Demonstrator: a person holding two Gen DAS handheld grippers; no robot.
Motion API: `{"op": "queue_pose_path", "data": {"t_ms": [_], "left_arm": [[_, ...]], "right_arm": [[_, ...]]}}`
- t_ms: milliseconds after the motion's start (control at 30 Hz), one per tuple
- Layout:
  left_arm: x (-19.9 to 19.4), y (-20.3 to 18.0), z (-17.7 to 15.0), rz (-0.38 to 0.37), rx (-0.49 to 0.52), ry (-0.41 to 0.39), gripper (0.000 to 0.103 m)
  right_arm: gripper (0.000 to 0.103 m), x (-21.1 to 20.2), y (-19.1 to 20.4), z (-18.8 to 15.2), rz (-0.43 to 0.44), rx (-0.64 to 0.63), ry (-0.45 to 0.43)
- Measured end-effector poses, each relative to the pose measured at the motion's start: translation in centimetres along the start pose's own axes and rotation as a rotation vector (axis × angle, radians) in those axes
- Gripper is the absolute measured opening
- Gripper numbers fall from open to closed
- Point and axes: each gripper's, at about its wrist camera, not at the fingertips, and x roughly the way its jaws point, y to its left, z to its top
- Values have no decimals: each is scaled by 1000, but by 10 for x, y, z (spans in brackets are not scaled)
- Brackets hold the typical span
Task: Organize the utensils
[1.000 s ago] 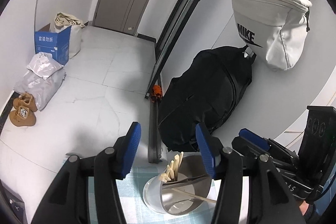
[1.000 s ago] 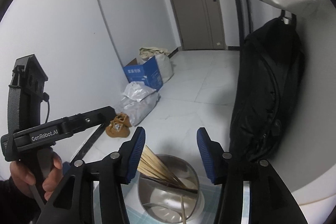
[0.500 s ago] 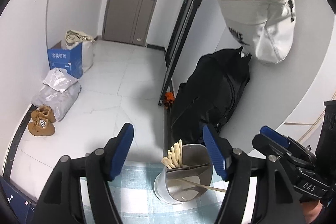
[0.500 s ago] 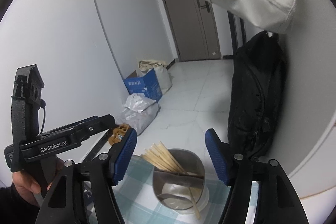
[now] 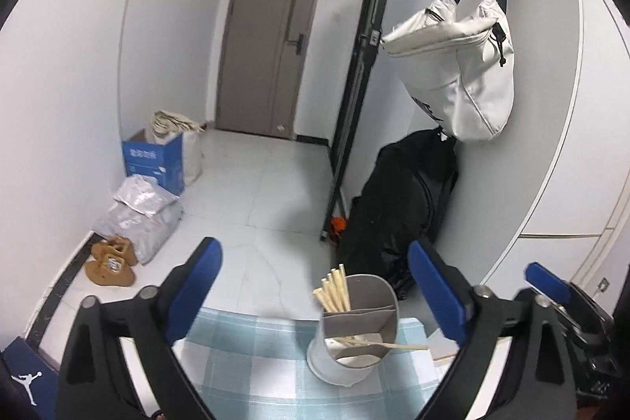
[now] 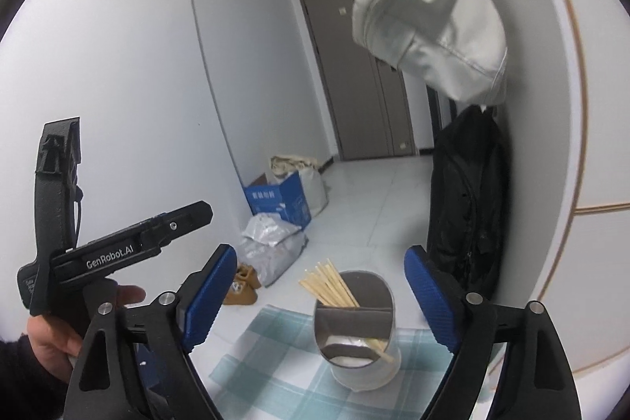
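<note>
Now 2 tools, left tool & right tool both spread apart, 1 holder, 1 chopstick bundle.

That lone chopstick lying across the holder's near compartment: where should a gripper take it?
Probably the free end of the lone chopstick, which sticks out past the holder rim on the right. Come from above with the right gripper, which is open; the rest lies inside the compartment.

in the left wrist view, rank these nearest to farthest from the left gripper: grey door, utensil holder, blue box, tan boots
1. utensil holder, on the checked cloth just ahead of the open left gripper, toward its right finger
2. tan boots, on the floor at left
3. blue box, farther along the left wall
4. grey door, at the hallway's far end
</note>
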Motion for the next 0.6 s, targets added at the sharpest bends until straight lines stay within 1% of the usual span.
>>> {"op": "queue_pose_path", "data": {"t_ms": [33,100,167,233,433,533,600], "left_arm": [[-4,0,-2,4,4,-9,97],[-10,-2,-7,18,15,-25,97],[-14,-3,-13,27,38,-27,98],[-17,-4,-19,37,57,-28,98],[-28,-3,-48,75,82,-51,98],[-29,-2,-63,76,87,-53,98],[-27,-2,-73,79,84,-46,98]], "right_arm": [[94,-6,3,-4,-6,-7,-17],[98,-15,5,-11,-19,-10,-45],[100,-24,6,-16,-24,-8,-72],[103,-32,5,-24,-38,-4,-99],[103,-46,-1,-49,-76,14,-137],[103,-48,-7,-66,-69,38,-124],[103,-47,-8,-76,-79,42,-116]]}}
